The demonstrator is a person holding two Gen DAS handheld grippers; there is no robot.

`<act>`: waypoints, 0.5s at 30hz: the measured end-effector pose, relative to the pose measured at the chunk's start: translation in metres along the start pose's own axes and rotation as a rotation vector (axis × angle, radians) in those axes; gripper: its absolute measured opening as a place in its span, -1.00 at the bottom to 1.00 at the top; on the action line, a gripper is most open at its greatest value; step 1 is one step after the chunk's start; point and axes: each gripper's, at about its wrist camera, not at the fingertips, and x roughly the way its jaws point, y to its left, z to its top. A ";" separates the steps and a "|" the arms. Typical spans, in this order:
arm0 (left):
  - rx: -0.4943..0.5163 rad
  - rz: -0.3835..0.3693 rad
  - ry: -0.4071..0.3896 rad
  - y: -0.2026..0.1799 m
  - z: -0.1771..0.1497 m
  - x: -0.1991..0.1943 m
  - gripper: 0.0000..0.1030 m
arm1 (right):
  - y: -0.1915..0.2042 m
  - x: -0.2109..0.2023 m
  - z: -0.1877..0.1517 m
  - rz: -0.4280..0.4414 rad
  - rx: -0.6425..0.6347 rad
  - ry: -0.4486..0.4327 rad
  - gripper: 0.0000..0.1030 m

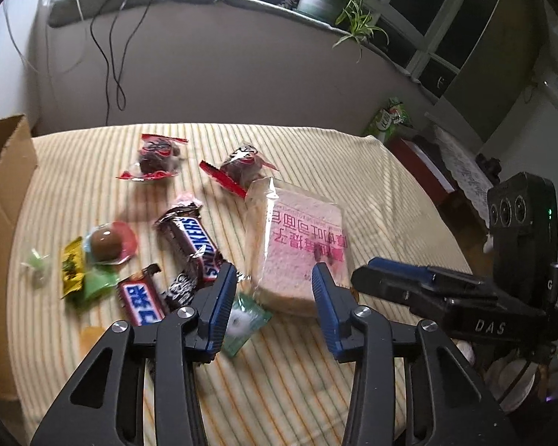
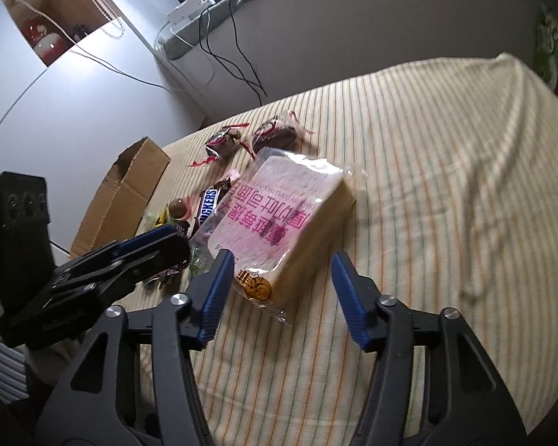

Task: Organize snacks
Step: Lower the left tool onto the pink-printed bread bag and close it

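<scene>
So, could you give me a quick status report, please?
Both grippers open, left gripper and right gripper flanking bagged bread. Nothing held. Snickers bar crowds left side.

A clear bag of sliced bread (image 1: 297, 245) with pink print lies flat on the striped cloth; just left lie a Snickers bar (image 1: 193, 241), a second bar (image 1: 143, 299), a round chocolate (image 1: 106, 247); farther back, two red-wrapped dark cakes (image 1: 156, 158), well apart from the bread.
</scene>
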 end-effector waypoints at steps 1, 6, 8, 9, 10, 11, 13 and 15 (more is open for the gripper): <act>-0.003 -0.010 0.006 0.000 0.002 0.002 -0.24 | -0.001 0.001 0.000 0.006 0.006 0.004 0.08; -0.009 -0.036 0.040 0.003 0.008 0.015 -0.25 | -0.007 0.010 0.004 0.043 0.043 0.027 0.06; -0.012 -0.048 0.053 0.004 0.009 0.019 -0.28 | -0.011 0.013 0.005 0.064 0.066 0.038 0.05; -0.013 -0.051 0.060 0.006 0.009 0.020 -0.28 | -0.014 0.015 0.006 0.079 0.080 0.043 0.04; -0.013 -0.053 0.064 0.007 0.009 0.022 -0.28 | -0.016 0.016 0.007 0.091 0.092 0.048 0.01; -0.015 -0.057 0.072 0.007 0.009 0.023 -0.28 | -0.019 0.017 0.008 0.099 0.103 0.052 -0.01; -0.023 -0.071 0.090 0.010 0.009 0.027 -0.28 | -0.024 0.020 0.010 0.108 0.122 0.059 -0.03; -0.031 -0.080 0.099 0.012 0.009 0.030 -0.28 | -0.029 0.024 0.011 0.123 0.144 0.073 -0.06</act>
